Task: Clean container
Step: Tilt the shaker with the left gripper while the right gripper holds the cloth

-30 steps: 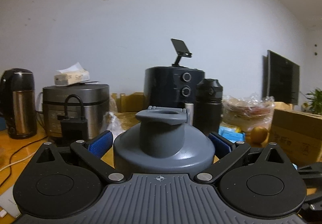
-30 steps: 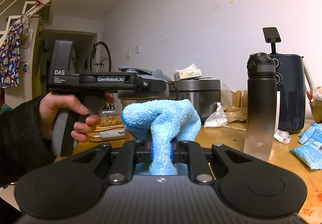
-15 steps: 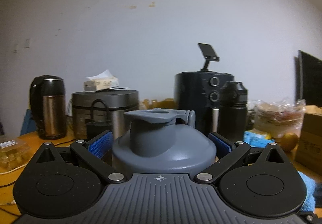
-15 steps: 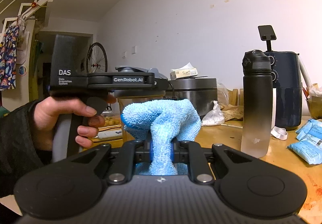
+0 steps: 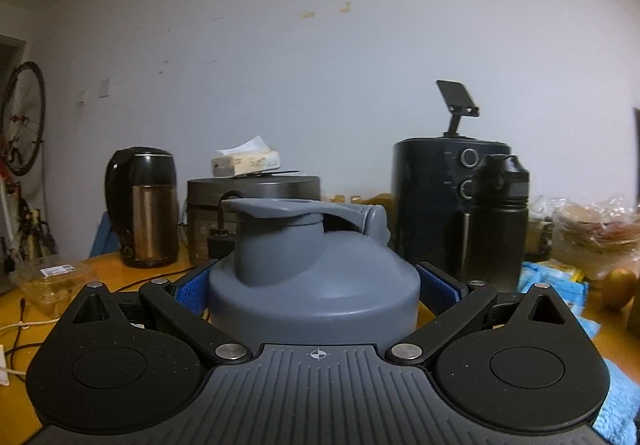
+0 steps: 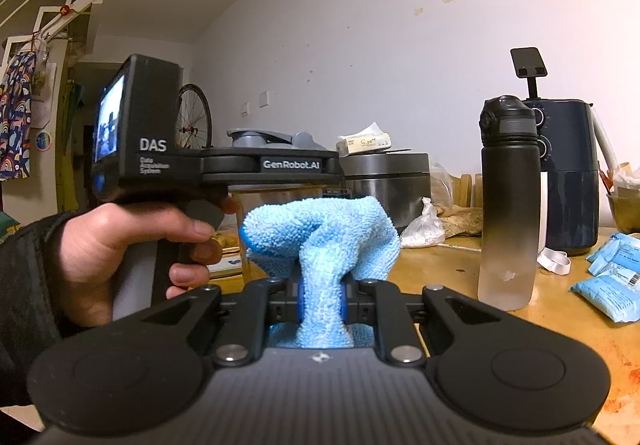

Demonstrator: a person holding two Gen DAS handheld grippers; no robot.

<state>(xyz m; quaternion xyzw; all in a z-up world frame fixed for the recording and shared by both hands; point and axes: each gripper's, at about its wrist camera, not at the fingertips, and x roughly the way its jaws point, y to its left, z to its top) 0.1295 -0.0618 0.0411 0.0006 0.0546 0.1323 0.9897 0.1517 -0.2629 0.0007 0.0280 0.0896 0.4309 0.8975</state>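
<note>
Here both grippers point level: left fingers clamp the container, right pinch the cloth.

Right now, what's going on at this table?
A person is holding a handheld gripper in each hand. The left gripper has its jaws closed around a container with a grey lid, held upright. The right gripper pinches a blue microfibre cloth, bunched above its jaws. In the right wrist view the cloth sits close in front of the container's clear body, but contact isn't clear; wiping seems about to begin.
</note>
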